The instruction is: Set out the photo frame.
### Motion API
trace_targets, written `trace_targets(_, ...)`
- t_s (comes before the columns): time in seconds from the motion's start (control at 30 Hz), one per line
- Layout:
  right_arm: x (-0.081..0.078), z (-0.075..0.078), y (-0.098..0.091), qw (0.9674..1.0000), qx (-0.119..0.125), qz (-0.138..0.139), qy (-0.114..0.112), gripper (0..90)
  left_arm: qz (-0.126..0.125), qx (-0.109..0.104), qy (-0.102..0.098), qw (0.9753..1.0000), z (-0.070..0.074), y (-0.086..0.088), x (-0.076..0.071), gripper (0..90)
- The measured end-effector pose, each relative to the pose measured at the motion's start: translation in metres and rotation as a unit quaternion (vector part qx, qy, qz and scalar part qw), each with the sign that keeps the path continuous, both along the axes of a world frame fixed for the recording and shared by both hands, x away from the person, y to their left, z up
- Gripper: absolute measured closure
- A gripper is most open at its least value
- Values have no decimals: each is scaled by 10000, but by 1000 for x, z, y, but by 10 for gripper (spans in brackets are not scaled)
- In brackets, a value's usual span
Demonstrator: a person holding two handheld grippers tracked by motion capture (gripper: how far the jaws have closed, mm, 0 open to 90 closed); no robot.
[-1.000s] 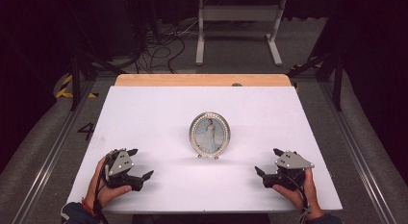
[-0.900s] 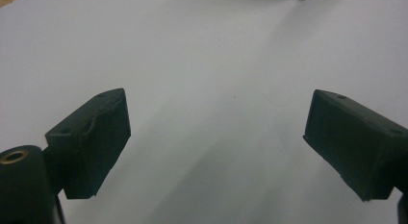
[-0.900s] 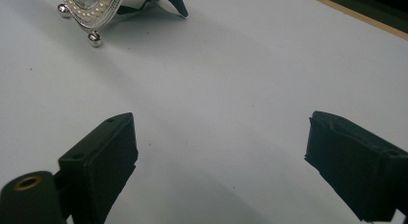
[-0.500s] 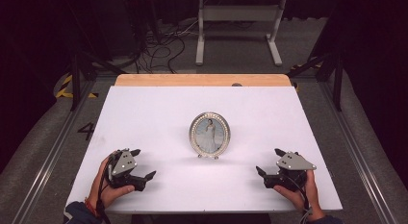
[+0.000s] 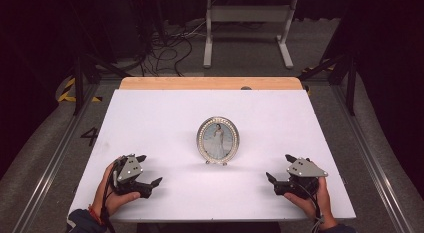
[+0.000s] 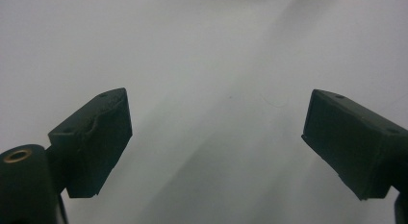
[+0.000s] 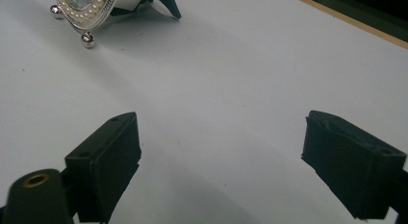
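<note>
Silver picture frame point(image 5: 218, 141) unmoved; left gripper point(image 5: 148, 169) shifted slightly.

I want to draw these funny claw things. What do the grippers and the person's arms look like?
Each gripper, left gripper and right gripper, is black with two chunky, blocky jaws and a grey three-cornered plate on top. A brass-coloured ring sits beside one jaw. A dark cable trails back over the wrist. The person wears dark sleeves, with a reddish band at the left wrist.
</note>
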State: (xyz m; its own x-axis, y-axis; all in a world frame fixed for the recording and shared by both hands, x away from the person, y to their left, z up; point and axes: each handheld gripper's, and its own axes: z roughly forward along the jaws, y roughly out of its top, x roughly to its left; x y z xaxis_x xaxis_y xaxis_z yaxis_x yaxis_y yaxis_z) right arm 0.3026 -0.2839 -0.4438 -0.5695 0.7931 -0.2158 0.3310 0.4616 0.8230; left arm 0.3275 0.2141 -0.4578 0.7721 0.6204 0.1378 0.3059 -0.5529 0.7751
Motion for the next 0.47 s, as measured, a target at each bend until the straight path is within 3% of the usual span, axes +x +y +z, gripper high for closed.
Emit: trace_targets(0.47,4,-6,2,9999,-49,-95,118,132,-115,71,20,9999,-2,-4,2,103)
